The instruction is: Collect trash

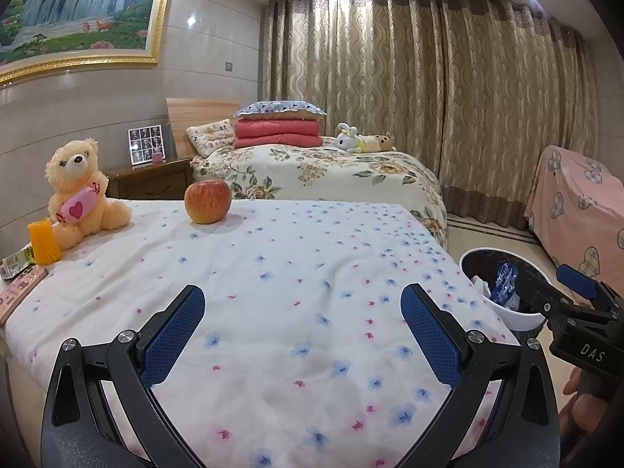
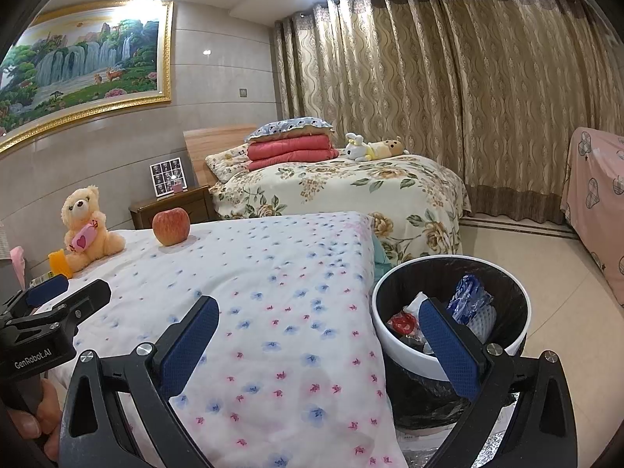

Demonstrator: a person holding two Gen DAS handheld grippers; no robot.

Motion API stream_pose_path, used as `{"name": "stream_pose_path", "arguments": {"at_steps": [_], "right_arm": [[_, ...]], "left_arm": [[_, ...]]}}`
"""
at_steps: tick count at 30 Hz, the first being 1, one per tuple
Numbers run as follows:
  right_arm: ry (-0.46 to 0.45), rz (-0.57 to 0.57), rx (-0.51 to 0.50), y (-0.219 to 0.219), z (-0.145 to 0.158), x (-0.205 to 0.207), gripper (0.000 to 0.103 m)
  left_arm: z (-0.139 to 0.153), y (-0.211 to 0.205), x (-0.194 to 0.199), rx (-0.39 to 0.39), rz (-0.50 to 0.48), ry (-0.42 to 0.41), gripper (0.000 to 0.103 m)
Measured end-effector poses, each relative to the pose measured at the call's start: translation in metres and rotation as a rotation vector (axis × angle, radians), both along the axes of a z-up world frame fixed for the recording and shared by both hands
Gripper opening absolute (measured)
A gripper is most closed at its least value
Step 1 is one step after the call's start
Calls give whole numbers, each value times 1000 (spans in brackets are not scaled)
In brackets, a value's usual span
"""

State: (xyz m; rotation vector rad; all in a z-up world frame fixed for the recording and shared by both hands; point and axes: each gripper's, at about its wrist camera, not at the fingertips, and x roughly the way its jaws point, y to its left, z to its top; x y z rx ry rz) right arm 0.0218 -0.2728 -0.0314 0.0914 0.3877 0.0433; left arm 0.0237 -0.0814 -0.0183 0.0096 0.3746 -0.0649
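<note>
— Where was the trash?

— Most lay in the bin, which stood upright on the floor just beside the bed's right edge. A blue wrapper stood on end inside it, long axis near vertical, beside a red scrap. On the bed's far left corner an orange foam net stood upright, touching the teddy's foot, with a flat packet just left of it; which way the packet ran I couldn't tell.

— And the grippers?

— The left gripper hovered over the sheet, jaws spread wide, nothing between them. The right gripper was also wide and empty, one finger in front of the bin's rim.

— The apple?

— Upright, right of the teddy.
</note>
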Motion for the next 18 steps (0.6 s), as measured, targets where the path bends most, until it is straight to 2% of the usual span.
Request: {"name": "stream_pose_path", "arguments": {"at_steps": [18], "right_arm": [[4,1,9,-1,1,-2,103]], "left_arm": [[-3,-2,1,4,-6,10,103]]}}
